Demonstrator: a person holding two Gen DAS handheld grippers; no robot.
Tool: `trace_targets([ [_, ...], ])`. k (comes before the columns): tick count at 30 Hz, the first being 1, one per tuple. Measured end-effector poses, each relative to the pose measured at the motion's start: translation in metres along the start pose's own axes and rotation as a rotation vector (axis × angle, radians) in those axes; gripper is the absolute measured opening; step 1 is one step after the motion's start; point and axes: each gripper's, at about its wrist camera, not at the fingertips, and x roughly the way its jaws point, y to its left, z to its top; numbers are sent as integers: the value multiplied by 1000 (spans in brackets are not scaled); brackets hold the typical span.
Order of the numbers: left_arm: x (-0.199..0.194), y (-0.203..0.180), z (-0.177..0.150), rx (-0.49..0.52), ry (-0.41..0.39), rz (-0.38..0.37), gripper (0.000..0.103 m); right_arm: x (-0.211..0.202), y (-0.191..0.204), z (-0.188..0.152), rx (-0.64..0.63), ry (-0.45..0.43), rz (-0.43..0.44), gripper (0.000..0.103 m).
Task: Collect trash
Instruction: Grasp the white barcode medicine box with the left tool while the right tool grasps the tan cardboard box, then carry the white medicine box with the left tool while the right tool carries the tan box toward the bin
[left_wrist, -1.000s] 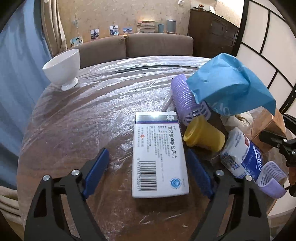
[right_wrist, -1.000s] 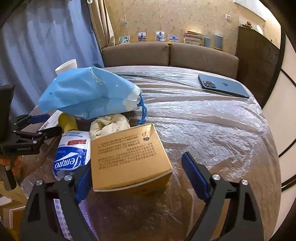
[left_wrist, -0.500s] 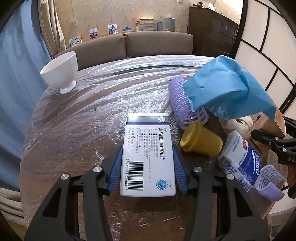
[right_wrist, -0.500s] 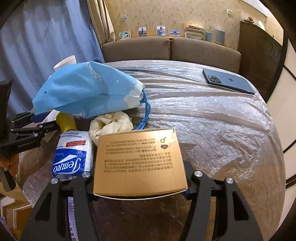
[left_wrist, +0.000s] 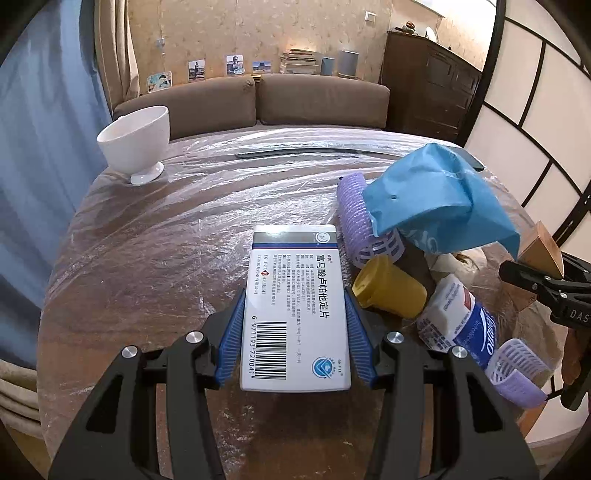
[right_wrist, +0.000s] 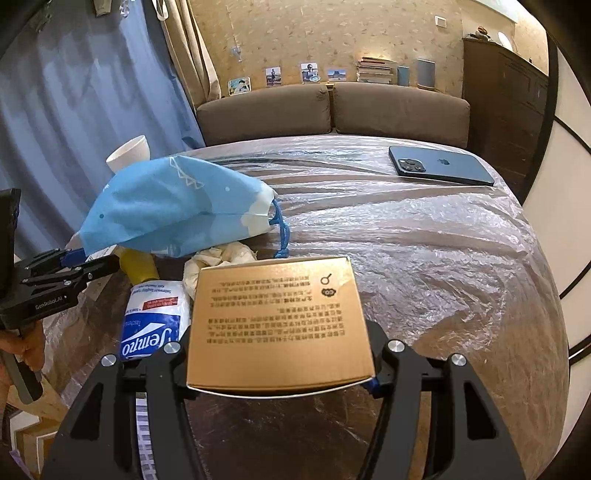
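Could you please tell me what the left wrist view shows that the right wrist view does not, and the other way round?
Only the left wrist view shows the purple hair rollers and the white medicine box clamped in the left gripper. Only the right wrist view shows the phone and the top of the gold box in the right gripper. Both show the blue mask, yellow cup, tissue pack and white bowl.

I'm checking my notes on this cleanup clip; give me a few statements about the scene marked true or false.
1. The left hand-held gripper is shut on the white medicine box. True.
2. The right hand-held gripper is open and holds nothing. False: it is shut on the gold box.
3. A phone lies on the table. True.
4. The white bowl lies tipped over. False: it stands upright.
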Motion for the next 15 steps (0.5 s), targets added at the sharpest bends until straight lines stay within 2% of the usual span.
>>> trace_targets([
  [15, -13, 8, -13, -68, 19, -14, 52, -21, 9, -6, -5, -8, 13, 59],
])
